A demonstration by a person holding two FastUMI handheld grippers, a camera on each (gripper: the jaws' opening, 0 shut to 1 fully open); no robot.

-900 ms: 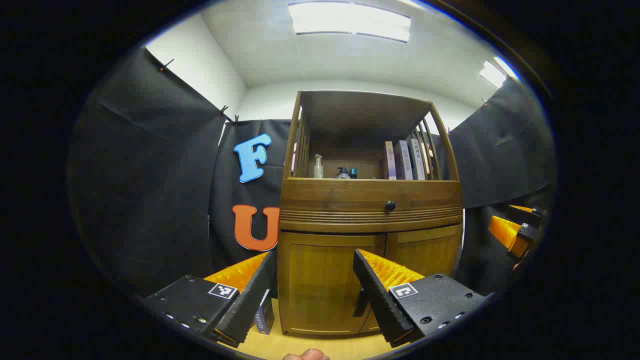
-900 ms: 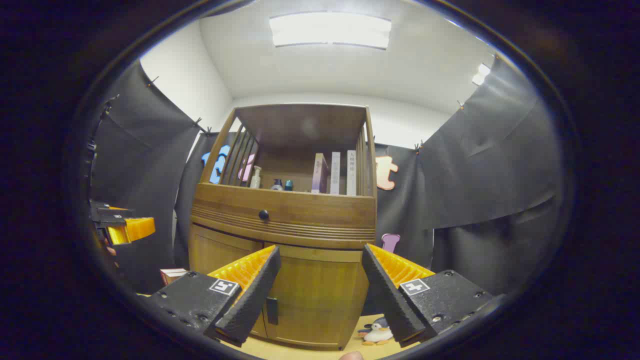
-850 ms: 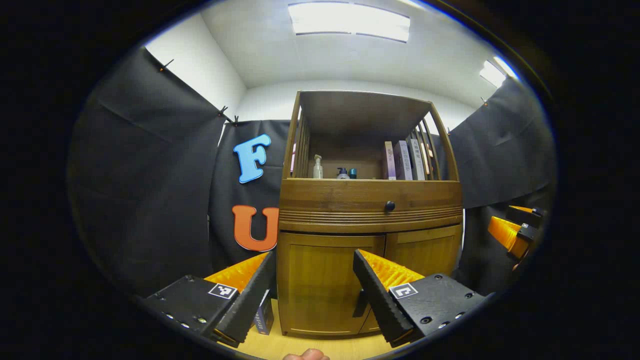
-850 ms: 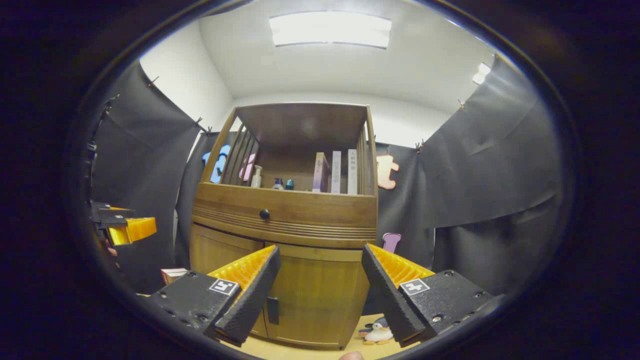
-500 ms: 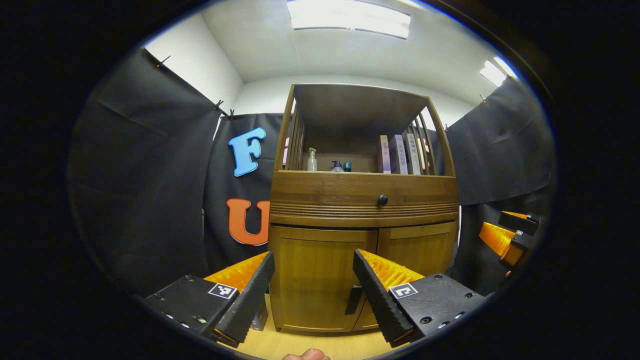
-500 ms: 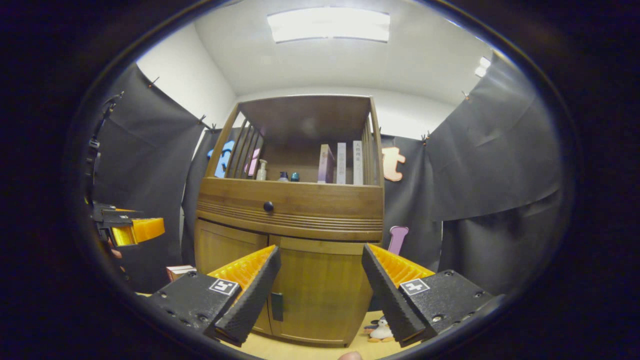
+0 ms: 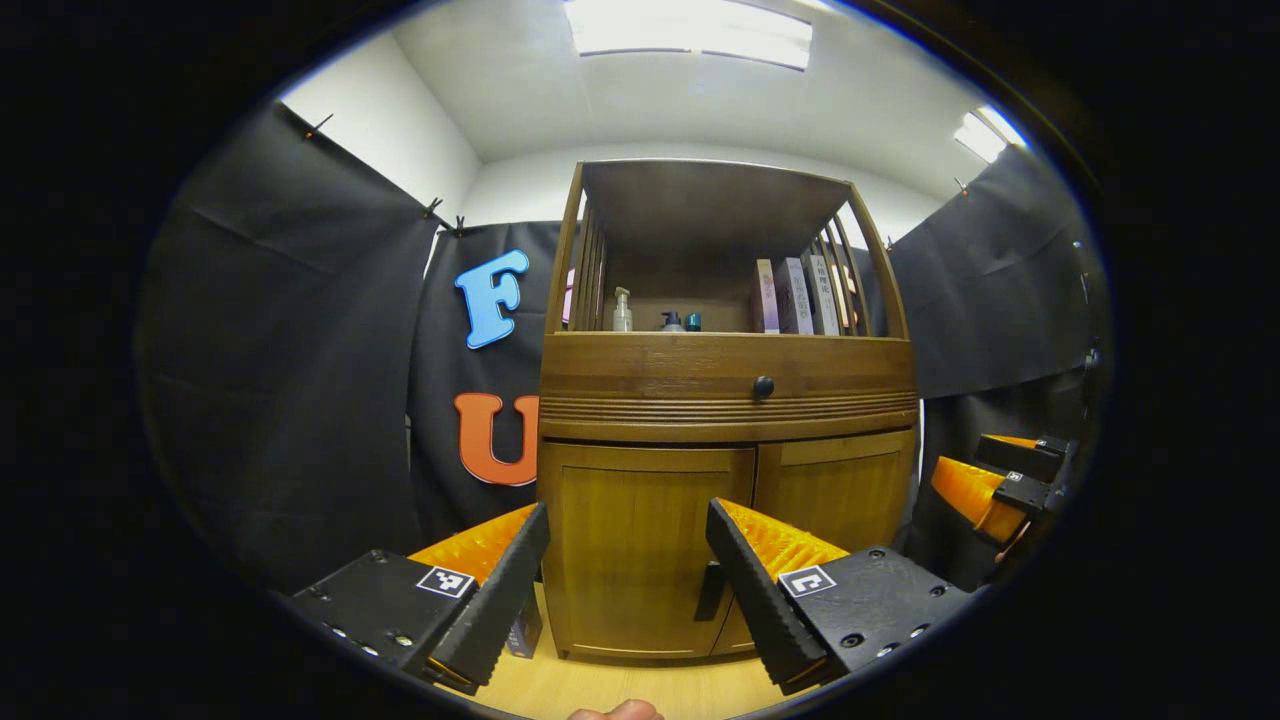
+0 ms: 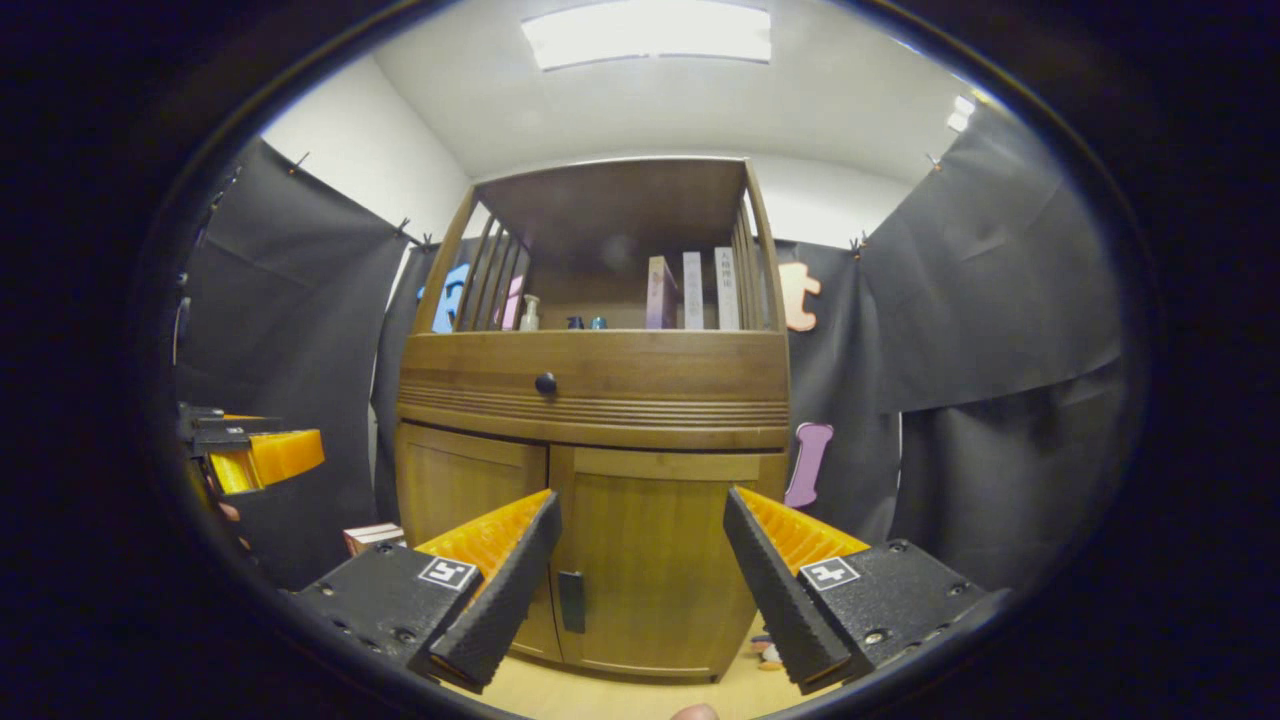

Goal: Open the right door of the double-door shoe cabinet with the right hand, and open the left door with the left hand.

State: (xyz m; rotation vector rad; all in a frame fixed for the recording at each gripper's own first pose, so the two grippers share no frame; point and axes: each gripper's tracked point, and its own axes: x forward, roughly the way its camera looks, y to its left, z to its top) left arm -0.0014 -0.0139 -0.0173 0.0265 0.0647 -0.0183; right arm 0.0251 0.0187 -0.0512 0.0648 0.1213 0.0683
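- Left gripper (image 7: 627, 560) hangs in front of the shoe cabinet (image 7: 728, 400), fingers spread wide and holding nothing, aimed at the left door (image 7: 645, 550).
- Left door is shut; its dark handle (image 7: 710, 590) sits by the centre seam, partly behind a finger.
- Right door (image 8: 655, 560) is shut too, with a small dark vertical handle (image 8: 571, 601) at its inner edge.
- Right gripper (image 8: 640, 570) faces that door, fingers apart and empty, well short of the wood.
- To do this well, I'd say each gripper should close squarely on its slim handle and pull in an arc about the outer hinge.
- Cabinet is warm brown wood: flat panelled doors, a ribbed band, a round dark knob (image 7: 763, 386) on the drawer.
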